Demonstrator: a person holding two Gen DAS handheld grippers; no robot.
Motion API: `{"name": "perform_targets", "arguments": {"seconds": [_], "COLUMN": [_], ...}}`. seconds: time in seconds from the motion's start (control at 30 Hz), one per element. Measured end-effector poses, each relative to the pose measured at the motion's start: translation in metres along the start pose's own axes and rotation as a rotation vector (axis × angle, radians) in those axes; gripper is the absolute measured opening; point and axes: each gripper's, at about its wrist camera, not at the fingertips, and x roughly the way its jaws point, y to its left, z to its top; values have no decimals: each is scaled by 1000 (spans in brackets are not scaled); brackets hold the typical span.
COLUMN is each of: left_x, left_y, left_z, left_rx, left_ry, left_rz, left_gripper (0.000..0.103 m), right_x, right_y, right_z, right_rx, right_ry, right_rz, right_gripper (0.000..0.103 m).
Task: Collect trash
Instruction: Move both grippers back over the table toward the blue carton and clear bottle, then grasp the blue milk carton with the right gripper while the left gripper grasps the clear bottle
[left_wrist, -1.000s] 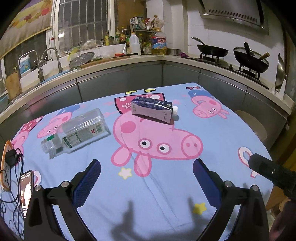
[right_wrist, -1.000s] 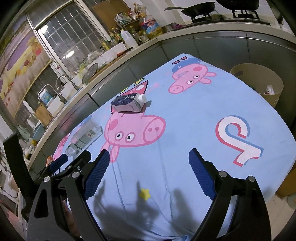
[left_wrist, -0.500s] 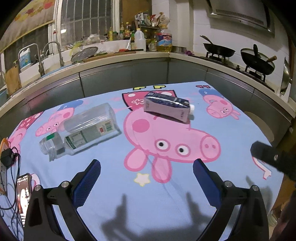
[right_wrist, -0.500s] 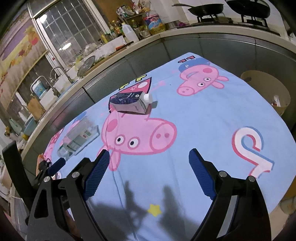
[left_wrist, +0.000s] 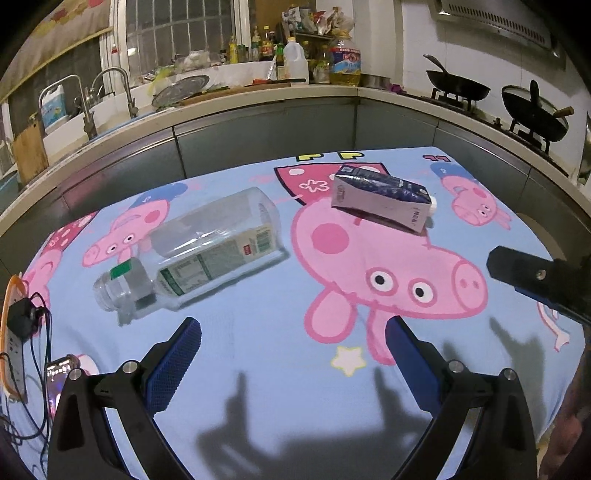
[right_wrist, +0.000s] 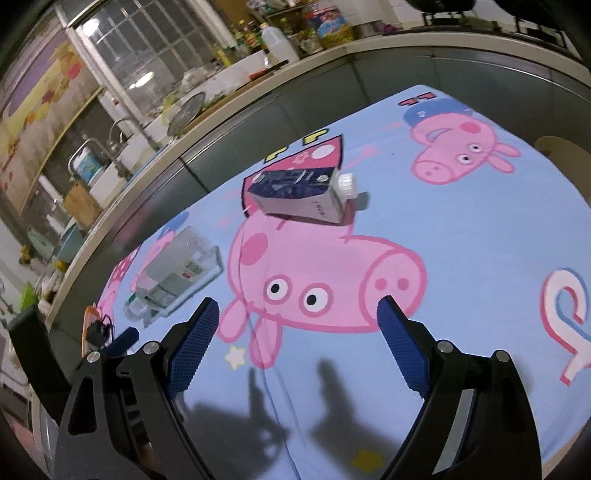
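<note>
A clear plastic bottle (left_wrist: 195, 251) with a green-and-white label lies on its side on the cartoon-pig tablecloth (left_wrist: 280, 369), left of centre; it also shows in the right wrist view (right_wrist: 173, 273). A dark blue and white drink carton (left_wrist: 380, 199) with a white cap lies further back; it also shows in the right wrist view (right_wrist: 299, 195). My left gripper (left_wrist: 291, 350) is open and empty, above the cloth, short of the bottle. My right gripper (right_wrist: 299, 332) is open and empty, short of the carton.
A beige bin (right_wrist: 565, 158) stands beyond the table's right edge. A power strip with cables (left_wrist: 14, 321) and a phone (left_wrist: 59, 380) lie at the table's left edge. A kitchen counter with a sink (left_wrist: 92, 107) and stove pans (left_wrist: 458, 88) runs behind.
Both grippers have moved forward over the table; the bottle and carton appear larger and closer. Both jaws stay open.
</note>
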Motion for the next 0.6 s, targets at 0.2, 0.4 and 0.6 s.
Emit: {"name": "perform_targets", "arguments": {"seconds": [0.2,0.4,0.6], "left_x": [-9,-7,33], "left_y": [30,61,93], "left_z": [-9,18,43], "left_rx": [-50,114,293], "left_ry": [-37,-40,64], "left_rz": [-37,29,1], "left_gripper": [99,99,99], "right_x": [14,24,30], "right_y": [-9,-23,-40], "right_z": [4,12,14], "right_rx": [-75,-90,-77], "right_ry": [27,48,68], "right_rz": [49,121,145], "right_gripper": [86,86,86]}}
